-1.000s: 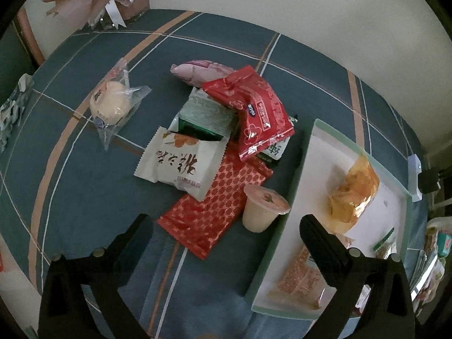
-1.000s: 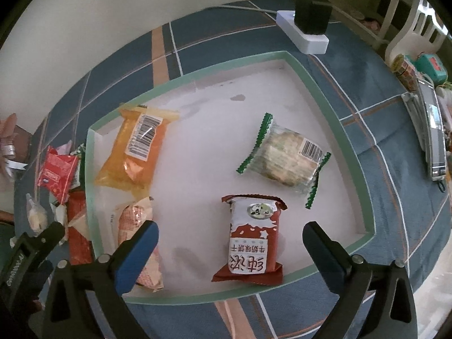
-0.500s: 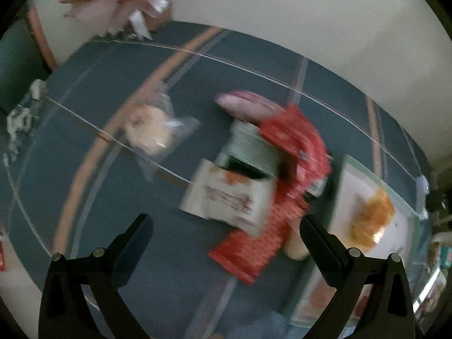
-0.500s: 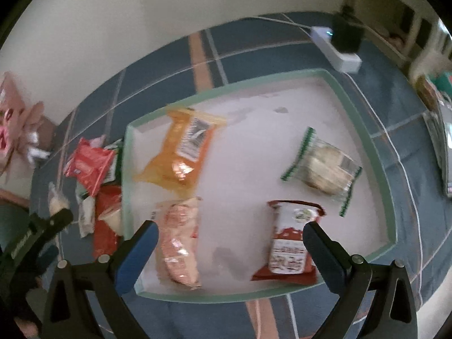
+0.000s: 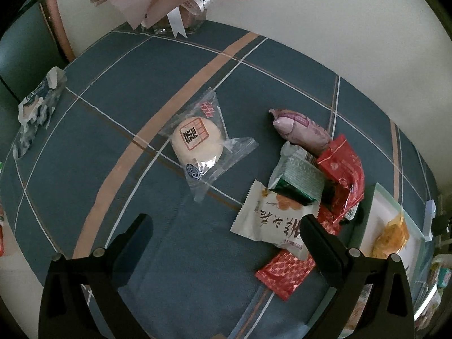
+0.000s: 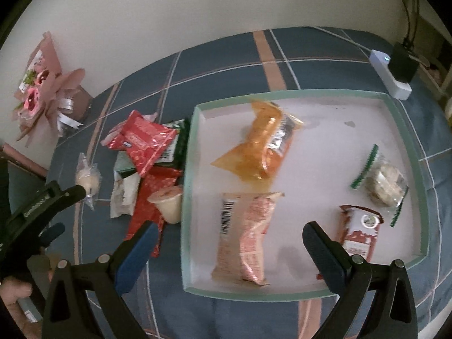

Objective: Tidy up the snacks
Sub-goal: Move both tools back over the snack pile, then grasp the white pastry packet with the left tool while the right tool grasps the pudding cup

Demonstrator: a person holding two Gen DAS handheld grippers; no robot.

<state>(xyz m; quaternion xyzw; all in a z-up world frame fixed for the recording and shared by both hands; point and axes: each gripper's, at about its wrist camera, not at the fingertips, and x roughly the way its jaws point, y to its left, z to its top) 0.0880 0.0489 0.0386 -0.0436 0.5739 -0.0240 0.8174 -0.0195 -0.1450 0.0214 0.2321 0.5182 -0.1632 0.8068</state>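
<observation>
I count four packets in the tray (image 6: 406, 130); the round cake (image 5: 196, 141), white packet (image 5: 271, 220) and others lie on the cloth. Left gripper (image 5: 226, 228) and right gripper (image 6: 230, 236) both gape, holding nothing.

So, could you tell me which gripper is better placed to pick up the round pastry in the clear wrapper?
Probably the left gripper: it is open and faces the round pastry lying alone on the cloth. The right gripper, also open, hangs over the tray.
</observation>
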